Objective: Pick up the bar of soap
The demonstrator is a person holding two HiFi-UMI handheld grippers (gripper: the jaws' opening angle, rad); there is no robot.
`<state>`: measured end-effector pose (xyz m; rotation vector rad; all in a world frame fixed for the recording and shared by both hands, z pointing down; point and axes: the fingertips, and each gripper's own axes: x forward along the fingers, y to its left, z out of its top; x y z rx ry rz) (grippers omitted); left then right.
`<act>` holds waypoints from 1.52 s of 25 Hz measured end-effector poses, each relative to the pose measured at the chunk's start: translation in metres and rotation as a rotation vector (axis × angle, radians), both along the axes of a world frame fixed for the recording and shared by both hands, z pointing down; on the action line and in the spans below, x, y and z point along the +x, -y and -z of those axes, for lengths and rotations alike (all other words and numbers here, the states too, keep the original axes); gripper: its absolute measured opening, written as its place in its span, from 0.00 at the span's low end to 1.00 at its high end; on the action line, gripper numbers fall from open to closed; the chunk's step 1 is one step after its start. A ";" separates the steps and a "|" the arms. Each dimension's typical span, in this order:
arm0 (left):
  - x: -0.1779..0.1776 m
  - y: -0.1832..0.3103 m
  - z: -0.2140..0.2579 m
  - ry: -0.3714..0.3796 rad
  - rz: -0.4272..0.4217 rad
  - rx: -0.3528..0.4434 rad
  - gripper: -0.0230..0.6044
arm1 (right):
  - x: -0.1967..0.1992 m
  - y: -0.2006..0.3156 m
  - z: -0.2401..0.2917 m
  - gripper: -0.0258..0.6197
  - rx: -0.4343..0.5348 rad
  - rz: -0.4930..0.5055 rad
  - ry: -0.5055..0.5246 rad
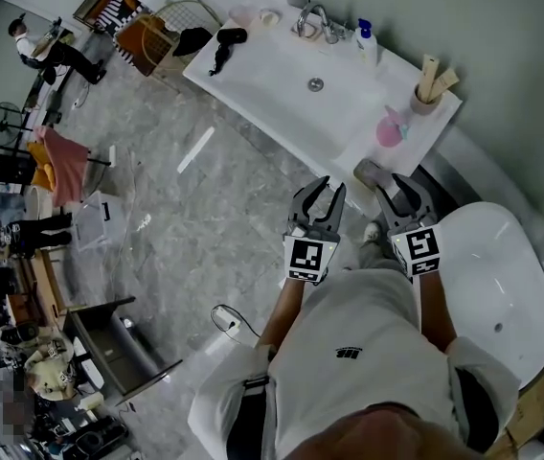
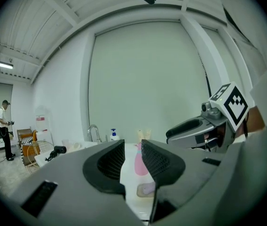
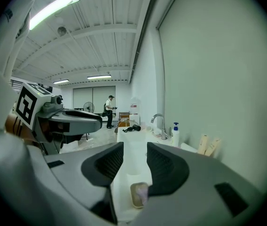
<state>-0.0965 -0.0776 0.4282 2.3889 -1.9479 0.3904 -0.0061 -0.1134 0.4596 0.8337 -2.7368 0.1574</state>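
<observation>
The bar of soap (image 1: pixel 369 172) lies in a small dish on the near corner of the white sink counter (image 1: pixel 282 75). In the left gripper view the soap (image 2: pixel 146 188) shows low between the fingers, and the right gripper view has the soap (image 3: pixel 139 194) just ahead and below. Both grippers hang in the air in front of the person's chest, short of the counter. My left gripper (image 1: pixel 321 195) (image 2: pixel 132 147) has its jaws close together and holds nothing. My right gripper (image 1: pixel 398 194) (image 3: pixel 135 149) is shut and empty, nearest the soap.
A pink bottle (image 1: pixel 390 127) lies behind the soap. Further along stand a cup of wooden sticks (image 1: pixel 431 87), a pump dispenser (image 1: pixel 366 39), the faucet (image 1: pixel 312 19) and a black hair dryer (image 1: pixel 226 45). A white bathtub (image 1: pixel 502 276) sits at the right. People stand far off at the left.
</observation>
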 end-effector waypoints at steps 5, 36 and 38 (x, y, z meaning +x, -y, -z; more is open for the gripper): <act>0.003 0.026 -0.007 0.004 0.023 -0.026 0.24 | 0.003 0.030 -0.006 0.30 -0.018 0.028 -0.004; -0.014 0.108 -0.104 -0.040 -0.183 -0.231 0.24 | -0.016 0.093 -0.099 0.30 -0.196 0.028 -0.215; -0.015 0.110 -0.111 -0.049 -0.208 -0.245 0.24 | -0.018 0.092 -0.107 0.30 -0.203 0.024 -0.250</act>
